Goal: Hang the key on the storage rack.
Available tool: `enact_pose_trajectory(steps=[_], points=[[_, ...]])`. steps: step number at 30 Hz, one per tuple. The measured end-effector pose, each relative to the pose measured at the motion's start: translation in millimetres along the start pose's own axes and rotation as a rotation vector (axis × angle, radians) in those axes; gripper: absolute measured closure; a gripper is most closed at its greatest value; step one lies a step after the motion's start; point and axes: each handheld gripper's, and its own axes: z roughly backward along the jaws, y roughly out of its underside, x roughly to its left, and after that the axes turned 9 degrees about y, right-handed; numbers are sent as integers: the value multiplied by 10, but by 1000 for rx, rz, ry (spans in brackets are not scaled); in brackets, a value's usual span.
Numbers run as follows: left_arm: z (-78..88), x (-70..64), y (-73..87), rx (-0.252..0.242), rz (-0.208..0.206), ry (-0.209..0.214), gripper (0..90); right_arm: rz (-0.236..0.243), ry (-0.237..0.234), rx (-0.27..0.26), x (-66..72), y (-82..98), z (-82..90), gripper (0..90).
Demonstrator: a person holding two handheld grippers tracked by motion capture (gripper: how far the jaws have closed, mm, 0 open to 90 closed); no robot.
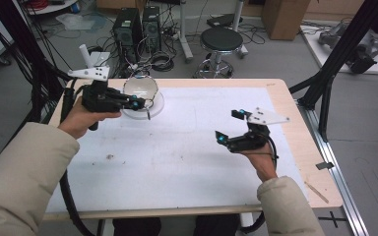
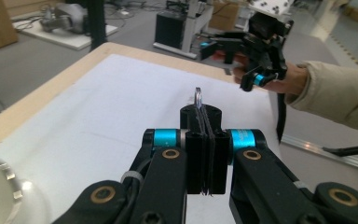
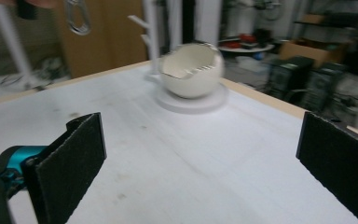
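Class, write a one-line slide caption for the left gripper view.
Left gripper shut on a small metal ring above the white-covered table; the open right gripper beyond.

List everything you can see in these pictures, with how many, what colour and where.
metal ring: one, silvery, pinched between the left gripper's pads
bowl: one, white, jagged rim, far left of the table
plate: one, white, under the bowl
table: one, wood edge with white top
stool: one, black, on the floor beyond the table
computer towers: two, black, on the floor
left gripper: one, black, shut on the ring beside the bowl
right gripper: one, black, open above the table's right side
sleeves: two, cream, bottom edge
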Motion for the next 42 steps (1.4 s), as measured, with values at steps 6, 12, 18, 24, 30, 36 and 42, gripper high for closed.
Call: enact_pose_trajectory(steps=[6, 12, 18, 24, 30, 36, 42], points=[[408, 165, -88, 26, -5, -68, 885, -86, 219, -40, -193, 493, 389, 4], [752, 344, -96, 61, 24, -158, 885, -128, 360, -115, -261, 883, 582, 5], [990, 487, -100, 80, 44, -209, 885, -125, 389, -169, -267, 1031, 647, 4], [1189, 617, -50, 87, 73, -262, 885, -142, 423, -225, -266, 1123, 707, 5], [1286, 734, 39, 107, 119, -300, 885, -131, 436, -219, -251, 1130, 698, 5], [1325, 848, 144, 130, 159, -329, 885, -118, 437, -213, -243, 1127, 689, 5], [1389, 946, 273, 145, 201, -357, 885, -113, 440, -211, -243, 1127, 687, 5]])
